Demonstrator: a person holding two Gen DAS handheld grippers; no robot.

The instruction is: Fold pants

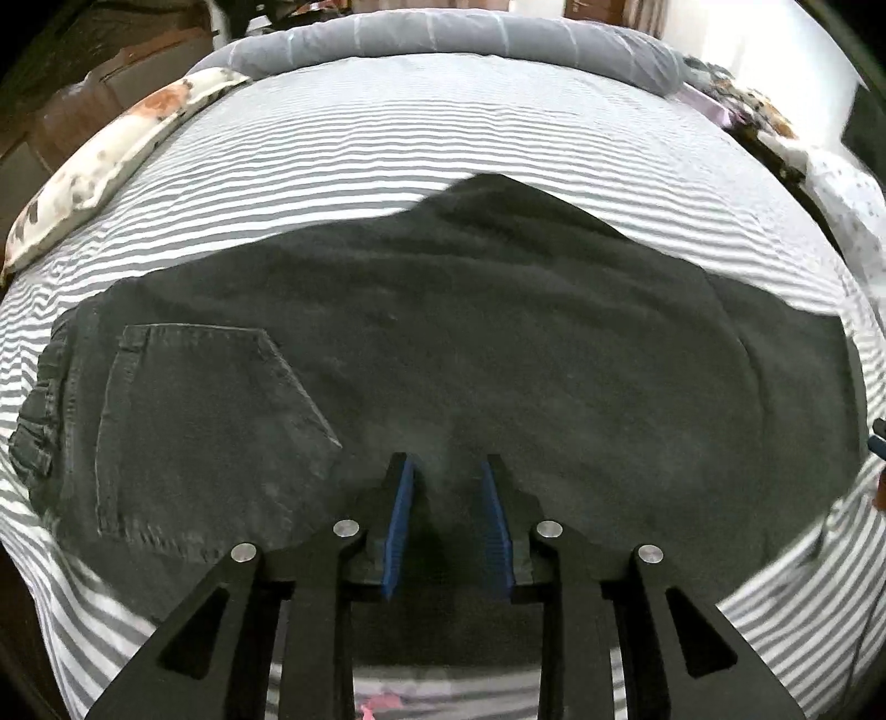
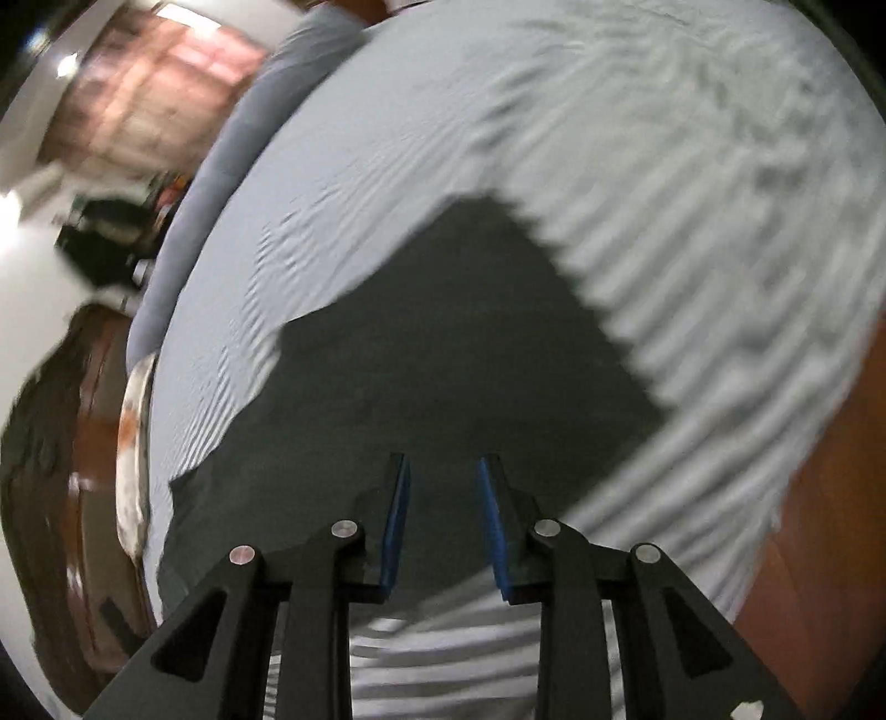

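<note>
We see the dark pants (image 1: 443, 343) lying across the striped bedsheet (image 1: 387, 144), and from how they lie we judge the fold partly done: the two legs look already stacked one over the other, so only a single back pocket (image 1: 210, 421) faces up, at the left near the waistband. What we think is left is the crosswise folding, bringing leg end toward waist. Going from the left in the left wrist view, a flowered pillow (image 1: 105, 160) lies along the sheet's left border, well apart from the waistband, with bare stripes between them. In the middle, the left gripper (image 1: 447, 471) hangs over the near edge of the cloth, its blue pads (image 1: 401, 520) slightly spread with nothing pinched between them. Beyond the far edge, which rises to a blunt peak, open sheet runs up to a grey bolster (image 1: 443, 39). At the right the cloth ends just short of the mattress side, so there is little room there. In the blurred right wrist view, the right gripper (image 2: 443, 476) likewise stands a little apart and empty over the pants (image 2: 443, 360), with striped sheet open to its right.
</note>
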